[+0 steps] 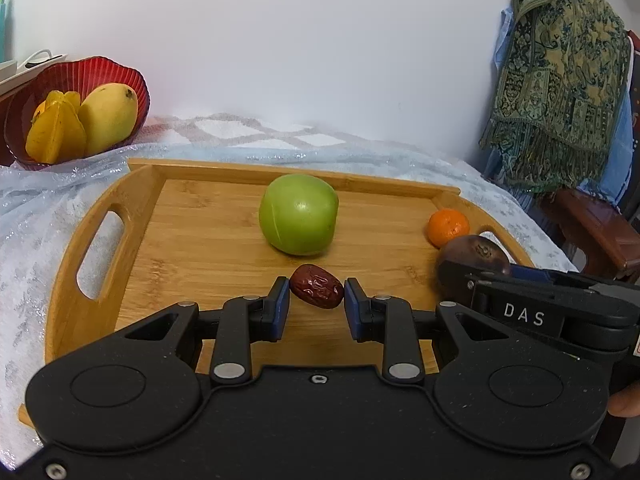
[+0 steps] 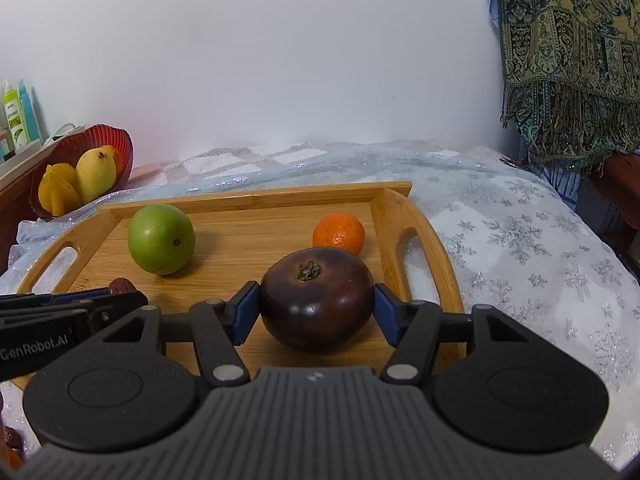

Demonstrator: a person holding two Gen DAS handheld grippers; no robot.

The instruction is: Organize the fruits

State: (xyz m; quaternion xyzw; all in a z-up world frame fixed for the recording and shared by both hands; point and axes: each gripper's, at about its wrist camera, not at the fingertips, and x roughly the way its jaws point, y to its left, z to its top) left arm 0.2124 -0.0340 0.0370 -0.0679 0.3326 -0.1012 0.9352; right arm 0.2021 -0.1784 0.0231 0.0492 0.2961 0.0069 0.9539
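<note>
- At the far left, off the tray, we see a red ribbed bowl [image 1: 134, 80] on the cloth, holding a yellow starfruit [image 1: 56, 132] and a yellow mango [image 1: 108, 116] that stands on end, its stem tip up.
- The wooden tray [image 1: 100, 188] lies on a pale snowflake cloth [image 2: 520, 240], one handle slot at each short end.
- Near the tray's far edge, about midway along it, sits a round green fruit [image 1: 298, 214], smooth and unmarked but for a faint seam.
- Our left gripper [image 1: 317, 296] has its blue pads touching either end of a wrinkled dark-red date [image 1: 317, 291] near the tray's near edge; the date's long axis runs pad to pad, tilted slightly down to the right.
- Our right gripper [image 2: 316, 306] is spread wide, pads pressed on both sides of a glossy dark-purple round fruit [image 2: 316, 300], its green calyx pointing up.
- Just beyond that fruit, by the tray's right handle, rests a small orange mandarin [image 2: 339, 233].
</note>
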